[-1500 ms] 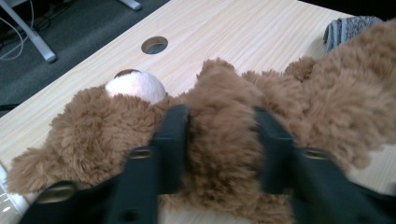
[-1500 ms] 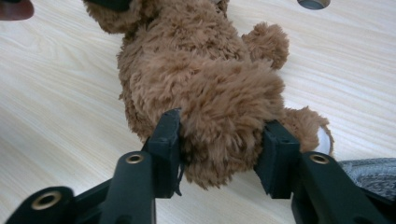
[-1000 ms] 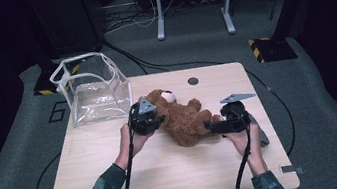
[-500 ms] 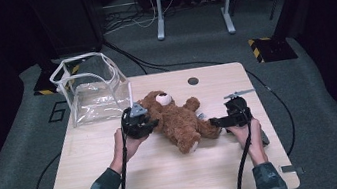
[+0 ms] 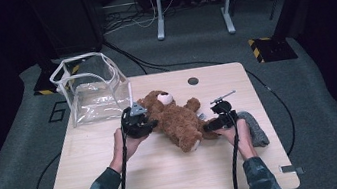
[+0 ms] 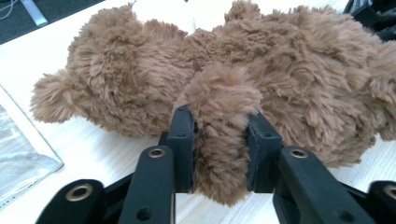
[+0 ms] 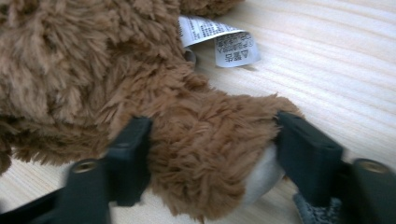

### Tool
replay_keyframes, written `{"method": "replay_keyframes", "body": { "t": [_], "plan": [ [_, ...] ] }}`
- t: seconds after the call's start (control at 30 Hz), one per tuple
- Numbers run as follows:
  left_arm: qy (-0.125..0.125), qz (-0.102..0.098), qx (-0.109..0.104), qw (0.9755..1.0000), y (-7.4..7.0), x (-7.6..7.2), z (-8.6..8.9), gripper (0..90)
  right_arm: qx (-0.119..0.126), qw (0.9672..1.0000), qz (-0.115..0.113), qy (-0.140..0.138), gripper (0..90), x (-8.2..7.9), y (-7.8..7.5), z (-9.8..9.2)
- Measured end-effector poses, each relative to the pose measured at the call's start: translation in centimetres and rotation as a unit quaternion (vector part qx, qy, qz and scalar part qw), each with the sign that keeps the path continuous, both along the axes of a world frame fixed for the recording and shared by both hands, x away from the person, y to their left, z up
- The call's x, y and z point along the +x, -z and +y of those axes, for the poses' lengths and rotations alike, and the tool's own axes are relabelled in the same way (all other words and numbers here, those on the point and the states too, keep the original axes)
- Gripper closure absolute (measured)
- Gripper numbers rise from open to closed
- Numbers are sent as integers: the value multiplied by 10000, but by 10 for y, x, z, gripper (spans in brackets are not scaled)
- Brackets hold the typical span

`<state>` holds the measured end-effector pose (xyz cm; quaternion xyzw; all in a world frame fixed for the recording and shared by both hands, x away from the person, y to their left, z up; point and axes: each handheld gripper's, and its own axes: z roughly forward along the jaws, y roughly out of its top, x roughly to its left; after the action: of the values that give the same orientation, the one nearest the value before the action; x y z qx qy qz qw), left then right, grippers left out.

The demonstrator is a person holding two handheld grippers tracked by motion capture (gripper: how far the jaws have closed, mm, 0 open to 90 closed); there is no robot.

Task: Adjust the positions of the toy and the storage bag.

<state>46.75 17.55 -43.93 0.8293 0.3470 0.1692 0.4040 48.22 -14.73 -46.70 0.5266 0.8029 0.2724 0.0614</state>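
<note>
Between the left hand-held gripper's jaws a teddy bear's arm is clamped; the right hand-held gripper grasps its foot. Beside that foot, a white sewn-in label carries unreadable print. Bear lies mid-worktop, near a clear bag.

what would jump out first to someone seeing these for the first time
A fluffy brown teddy bear lying mid-table, pinched at both ends: the left gripper clamps one limb and the right gripper clamps a foot, near its white label. Behind the bear, at the table's far left, stands a clear plastic bag with its mouth open.
</note>
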Motion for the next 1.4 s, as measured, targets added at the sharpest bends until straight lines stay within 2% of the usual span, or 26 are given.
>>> {"method": "replay_keyframes", "body": {
  "t": [0.03,0.07,0.13,0.17,0.23,0.3,0.33,0.4,0.43,0.5,0.53,0.57,0.63,0.77,0.8,0.87,0.93,0.97,1.0,1.03,1.1,1.23,1.4],
  "plan": [
    [0,0,0,10000,0,0,0,713,0,10000,0,0,394,0,0,0],
    [27,39,33,10000,-1,0,0,713,-1,10000,13,-9,439,0,0,0],
    [18,-8,73,10000,-1,0,-1,728,-12,10000,31,-67,507,0,2,0],
    [15,-17,66,10000,-1,0,-2,746,-27,9999,33,-153,597,0,3,2],
    [13,-42,99,9999,-3,0,-3,764,-28,9999,8,-161,689,-1,5,4],
    [11,-66,103,9999,-4,0,-3,770,-29,9999,-1,-170,723,-1,6,4],
    [-2,-185,120,9998,-6,0,-3,776,-38,9999,-33,-158,747,-2,5,5],
    [-2,-282,143,9995,-10,0,-1,785,-72,9999,-66,-142,776,-5,0,4],
    [3,-333,125,9994,-16,2,1,789,-149,9996,-215,-98,786,-7,-5,2],
    [-2,-362,125,9993,-19,4,2,791,-186,9994,-296,-87,788,-8,-8,1],
    [-8,-402,116,9991,-22,5,3,792,-214,9987,-438,-130,789,-8,-11,0],
    [12,-430,150,9990,-24,7,3,795,-262,9978,-611,-51,792,-10,-20,1],
    [38,-455,179,9988,-27,10,3,796,-295,9973,-668,-52,793,-11,-25,2],
    [36,-543,222,9983,-31,15,4,798,-317,9944,-1007,25,795,-15,-43,1],
    [57,-508,188,9985,-32,16,5,798,-318,9938,-1065,24,795,-16,-47,0],
    [90,-573,201,9981,-35,19,6,800,-318,9924,-1185,82,798,-20,-56,-1],
    [82,-623,124,9979,-40,21,5,801,-366,9906,-1315,100,800,-24,-63,-2],
    [102,-652,130,9977,-42,21,5,802,-374,9898,-1364,137,801,-27,-70,-3],
    [133,-669,127,9976,-45,22,4,802,-374,9898,-1364,137,801,-27,-70,-3],
    [87,-722,76,9973,-46,23,3,801,-415,9879,-1487,137,802,-29,-74,-4],
    [111,-766,76,9970,-51,26,2,802,-484,9864,-1559,203,802,-34,-83,-2],
    [109,-756,26,9971,-55,33,0,803,-666,9824,-1732,223,803,-45,-97,2],
    [116,-702,74,9974,-55,39,-1,803,-742,9797,-1847,234,804,-53,-103,6]
  ]
}}
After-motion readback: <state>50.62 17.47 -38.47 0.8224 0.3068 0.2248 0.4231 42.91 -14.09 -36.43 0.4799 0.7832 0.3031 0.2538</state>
